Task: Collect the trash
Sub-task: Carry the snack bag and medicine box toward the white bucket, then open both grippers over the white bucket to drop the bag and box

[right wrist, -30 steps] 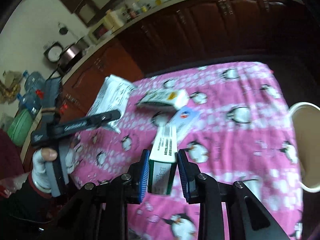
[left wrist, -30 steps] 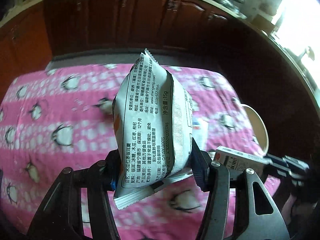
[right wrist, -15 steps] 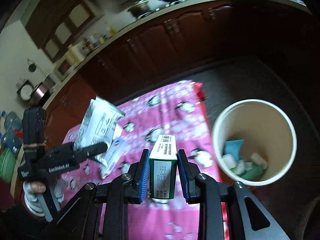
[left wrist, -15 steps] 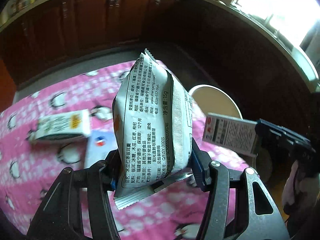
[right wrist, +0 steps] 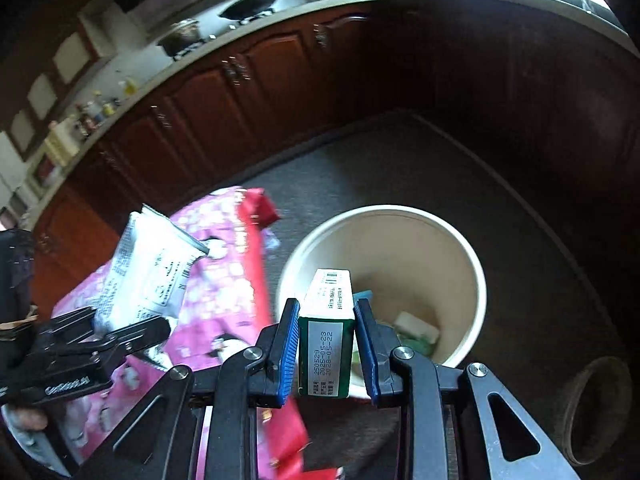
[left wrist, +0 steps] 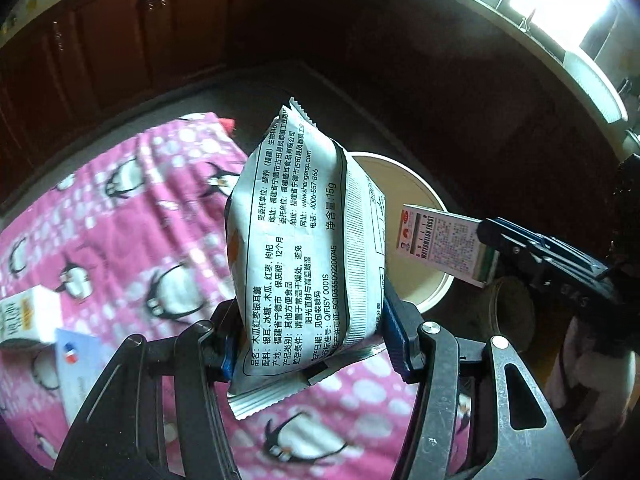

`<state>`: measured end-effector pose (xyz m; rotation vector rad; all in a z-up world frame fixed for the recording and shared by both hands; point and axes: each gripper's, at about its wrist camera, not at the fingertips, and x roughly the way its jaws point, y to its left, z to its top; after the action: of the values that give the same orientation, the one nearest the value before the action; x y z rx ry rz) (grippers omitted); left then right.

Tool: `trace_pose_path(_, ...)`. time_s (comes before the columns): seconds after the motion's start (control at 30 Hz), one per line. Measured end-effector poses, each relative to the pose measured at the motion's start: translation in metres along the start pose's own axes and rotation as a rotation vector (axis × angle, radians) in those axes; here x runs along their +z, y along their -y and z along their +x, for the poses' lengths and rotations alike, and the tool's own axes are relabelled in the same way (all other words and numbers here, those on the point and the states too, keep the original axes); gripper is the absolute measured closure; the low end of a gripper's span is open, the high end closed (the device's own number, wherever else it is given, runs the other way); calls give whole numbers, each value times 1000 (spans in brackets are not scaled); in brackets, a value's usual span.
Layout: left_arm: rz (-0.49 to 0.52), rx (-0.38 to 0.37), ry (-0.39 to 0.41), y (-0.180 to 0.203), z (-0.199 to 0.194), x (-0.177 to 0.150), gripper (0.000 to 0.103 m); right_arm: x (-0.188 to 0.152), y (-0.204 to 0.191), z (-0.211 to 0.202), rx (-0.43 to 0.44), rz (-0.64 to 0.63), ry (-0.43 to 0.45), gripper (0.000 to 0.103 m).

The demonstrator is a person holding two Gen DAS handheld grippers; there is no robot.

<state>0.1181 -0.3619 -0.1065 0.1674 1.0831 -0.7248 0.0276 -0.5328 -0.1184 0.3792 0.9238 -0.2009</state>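
Observation:
My left gripper (left wrist: pixel 312 336) is shut on a white snack packet (left wrist: pixel 304 248) printed with black text, held upright above the pink penguin cloth (left wrist: pixel 120 232). My right gripper (right wrist: pixel 326 344) is shut on a small green and white carton (right wrist: pixel 328 320), held over the near rim of the cream trash bin (right wrist: pixel 476 280). The bin holds some scraps at its bottom. In the left wrist view the carton (left wrist: pixel 440 248) hangs over the bin (left wrist: pixel 424 208), with the right gripper to its right. In the right wrist view the packet (right wrist: pixel 148 272) sits left of the bin.
A white box (left wrist: pixel 28 316) and a pale blue card (left wrist: pixel 76 364) lie on the cloth at the left. A red wrapper (right wrist: pixel 260 208) lies at the cloth's edge by the bin. Dark wooden cabinets (right wrist: pixel 240 92) ring the floor. A round brown pot (right wrist: pixel 596 408) stands right of the bin.
Both grippers have swung right, from over the cloth to the bin. The carton is now over the bin's rim and the packet is close beside it. Both grips are unchanged.

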Motion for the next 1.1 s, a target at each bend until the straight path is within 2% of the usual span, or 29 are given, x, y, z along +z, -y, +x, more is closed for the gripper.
trace_pose_path(0.13,-8,-16,-7,2,18,5,45,0,2,18,-77,-14,-24,74)
trace_pose_path(0.17,-11,-22,-10,4,22,6,45,0,2,20,-88,-11,-26,65)
trace_pose_path(0.2,-13,-30,-16,3,26,6,44,-1,5,22,-86,-3,-27,62)
trace_pose_path(0.3,-11,-55,-30,1,35,4,38,-5,8,24,-56,29,-42,62)
trace_pose_path(0.5,-21,-67,-40,-9,40,-3,33,-11,12,24,-31,69,-66,61)
trace_pose_path(0.83,-28,-54,-27,-16,18,-12,33,-18,7,18,-2,76,-71,60)
trace_pose_path(1.1,-46,-19,13,-32,-8,-22,33,-23,-18,14,26,35,-74,57)
